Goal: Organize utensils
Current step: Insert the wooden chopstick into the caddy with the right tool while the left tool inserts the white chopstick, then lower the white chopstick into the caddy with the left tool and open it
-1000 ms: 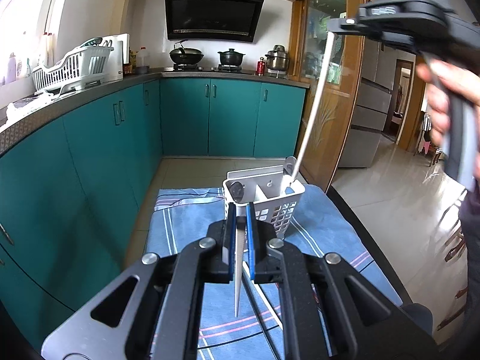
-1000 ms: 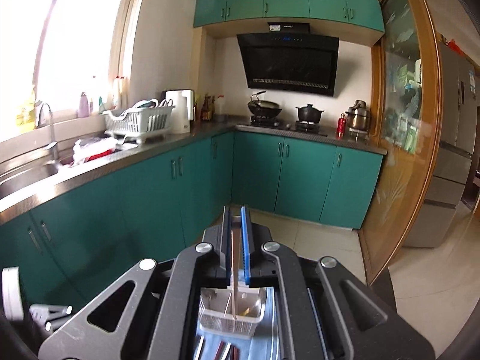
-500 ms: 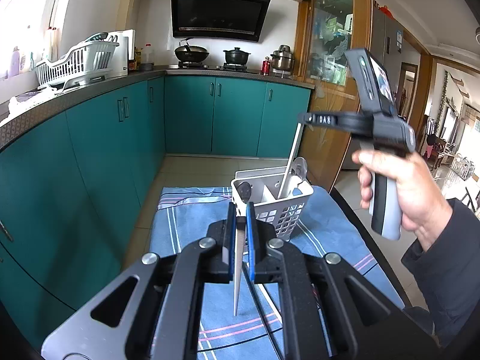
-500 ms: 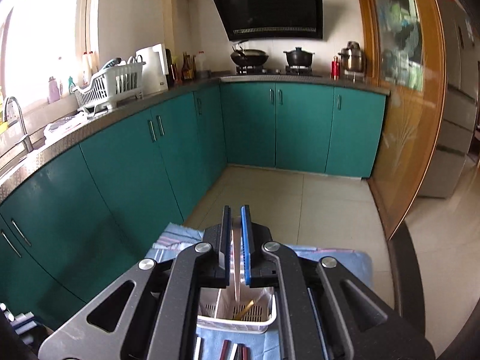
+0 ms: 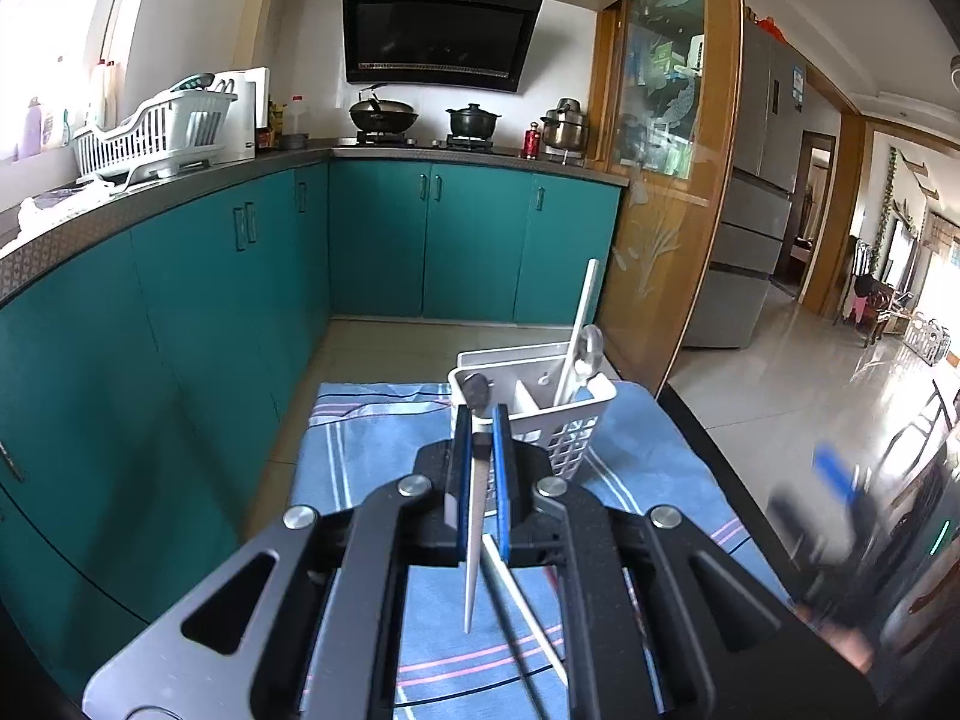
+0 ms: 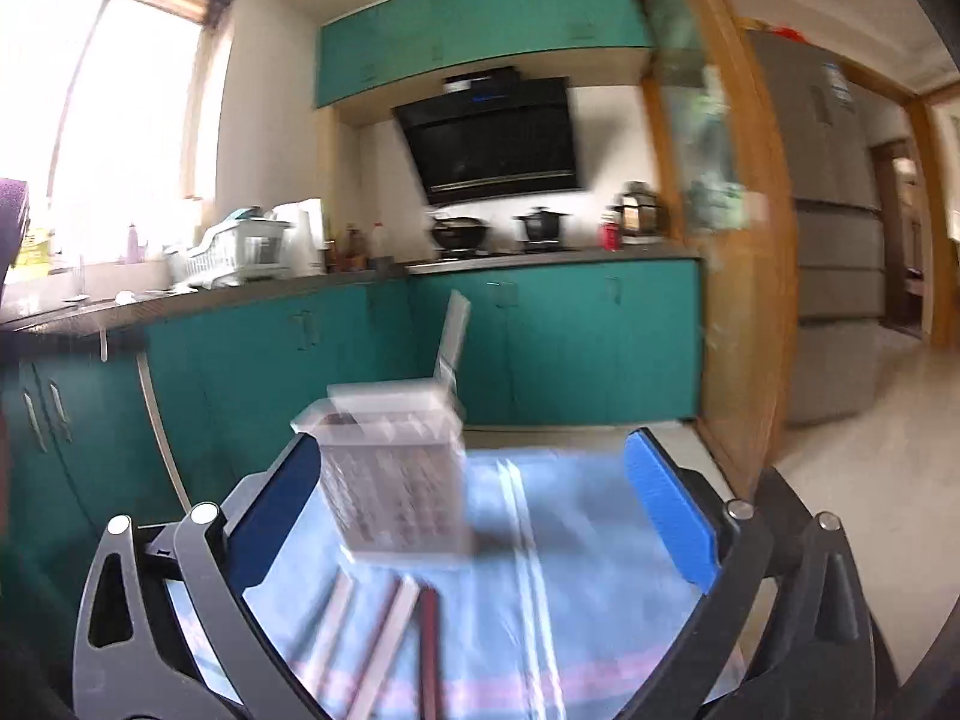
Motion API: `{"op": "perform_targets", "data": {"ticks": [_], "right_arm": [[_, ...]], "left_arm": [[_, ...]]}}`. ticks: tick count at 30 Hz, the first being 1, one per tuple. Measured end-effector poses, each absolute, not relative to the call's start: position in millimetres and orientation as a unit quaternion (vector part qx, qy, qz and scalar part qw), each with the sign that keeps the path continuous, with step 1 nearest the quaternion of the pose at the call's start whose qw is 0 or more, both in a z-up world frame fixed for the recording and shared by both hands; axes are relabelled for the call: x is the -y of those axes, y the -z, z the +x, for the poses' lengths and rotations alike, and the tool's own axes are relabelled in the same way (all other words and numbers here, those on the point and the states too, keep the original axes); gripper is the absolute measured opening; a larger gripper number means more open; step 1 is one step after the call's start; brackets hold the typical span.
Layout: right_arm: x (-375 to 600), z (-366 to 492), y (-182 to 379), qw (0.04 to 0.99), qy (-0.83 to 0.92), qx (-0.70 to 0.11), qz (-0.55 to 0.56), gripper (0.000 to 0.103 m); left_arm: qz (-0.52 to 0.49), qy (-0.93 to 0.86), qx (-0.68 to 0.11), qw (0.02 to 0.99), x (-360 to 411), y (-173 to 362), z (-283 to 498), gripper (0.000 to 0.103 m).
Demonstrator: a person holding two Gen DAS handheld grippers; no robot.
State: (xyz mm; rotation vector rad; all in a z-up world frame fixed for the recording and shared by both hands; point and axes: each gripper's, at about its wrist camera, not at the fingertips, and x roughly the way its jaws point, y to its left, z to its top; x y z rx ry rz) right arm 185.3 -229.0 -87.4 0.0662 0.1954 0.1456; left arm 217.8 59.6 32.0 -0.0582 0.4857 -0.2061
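Left wrist view: left hand-held gripper (image 5: 478, 483) clamps a slim white chopstick (image 5: 472, 546), tip down, near the white basket (image 5: 558, 420).

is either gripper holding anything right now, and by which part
The left gripper is shut on a white chopstick, gripped near its dark upper end, tip hanging down. The right gripper holds nothing; its jaws are opening, with nothing pressed between them.

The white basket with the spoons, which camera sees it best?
The left wrist view: the white basket is sharp there, dividers and holes clear, a white chopstick standing inside. The right wrist view shows it smeared by blur.
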Motion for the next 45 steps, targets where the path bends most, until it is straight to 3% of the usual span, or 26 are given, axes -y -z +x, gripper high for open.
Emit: {"op": "perform_targets", "data": {"ticks": [3,7,15,21,28,40,41,43,45], "right_arm": [[233.6,204.4,104.8,0.977,-0.101,-0.185,0.039,0.100],[254.7,206.1,106.1,0.973,-0.112,-0.185,0.077,0.100],[273.5,217.0,116.9,0.961,-0.124,-0.216,0.118,0.100],[283.8,217.0,116.9,0.958,-0.125,-0.224,0.131,0.100],[282.6,222.0,122.7,0.953,-0.127,-0.242,0.131,0.100],[271.9,229.6,129.8,0.949,-0.137,-0.257,0.120,0.100],[271.5,230.3,130.0,0.949,-0.137,-0.259,0.119,0.100],[270.2,230.6,129.7,0.949,-0.139,-0.258,0.118,0.100],[268.4,231.1,129.5,0.949,-0.141,-0.258,0.116,0.100]], "left_arm": [[-0.026,0.098,-0.250,0.963,-49.9,-39.6,226.4,0.006],[-0.029,0.093,-0.248,0.964,-40.5,-67.5,236.7,0.006],[0.012,0.081,-0.193,0.978,-6.0,-176.0,253.7,0.006],[0.016,0.063,-0.167,0.984,4.8,-213.7,288.7,0.006],[0.005,0.047,-0.209,0.977,8.6,-186.6,355.0,0.006],[-0.024,0.046,-0.291,0.955,9.0,-95.7,417.7,0.007],[-0.023,0.044,-0.299,0.953,8.9,-86.3,420.0,0.008],[-0.019,0.052,-0.316,0.947,9.4,-71.1,423.4,0.027],[-0.011,0.055,-0.314,0.948,9.8,-62.2,420.1,0.033]]}}
